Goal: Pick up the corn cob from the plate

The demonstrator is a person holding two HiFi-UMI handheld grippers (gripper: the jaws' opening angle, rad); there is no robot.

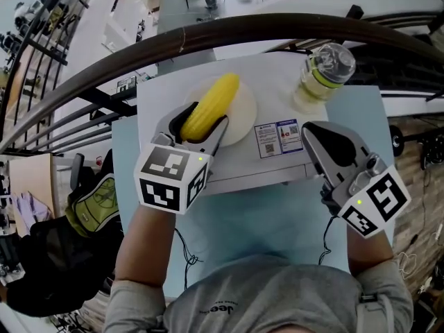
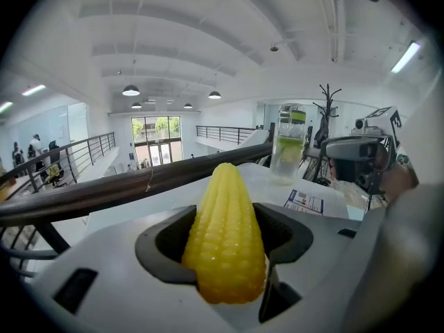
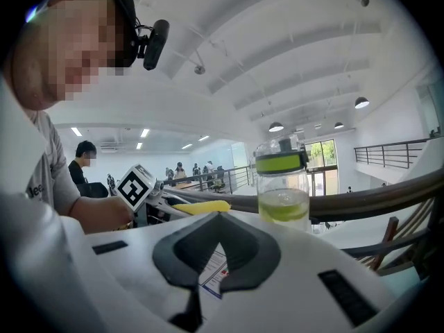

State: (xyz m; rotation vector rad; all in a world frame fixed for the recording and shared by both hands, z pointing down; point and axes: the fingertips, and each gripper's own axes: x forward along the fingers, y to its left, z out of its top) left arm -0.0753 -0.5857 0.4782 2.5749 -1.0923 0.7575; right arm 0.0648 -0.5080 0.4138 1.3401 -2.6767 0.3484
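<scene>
A yellow corn cob (image 1: 210, 106) lies lengthwise between the jaws of my left gripper (image 1: 203, 121), which are shut on its thick end. Its tapered tip points away over the round white plate (image 1: 241, 120). Whether the cob still touches the plate I cannot tell. In the left gripper view the cob (image 2: 223, 207) fills the gap between the dark pads (image 2: 163, 245). My right gripper (image 1: 310, 130) hovers to the right of the plate, shut with nothing in it. In the right gripper view its pads meet at the tip of the gripper (image 3: 218, 217), and the cob (image 3: 201, 207) shows beyond.
A clear bottle (image 1: 325, 75) with a green band and pale liquid stands at the back right of the white table (image 1: 166, 92). A printed label (image 1: 277, 137) lies beside the plate. A dark curved handrail (image 1: 229, 33) runs behind the table.
</scene>
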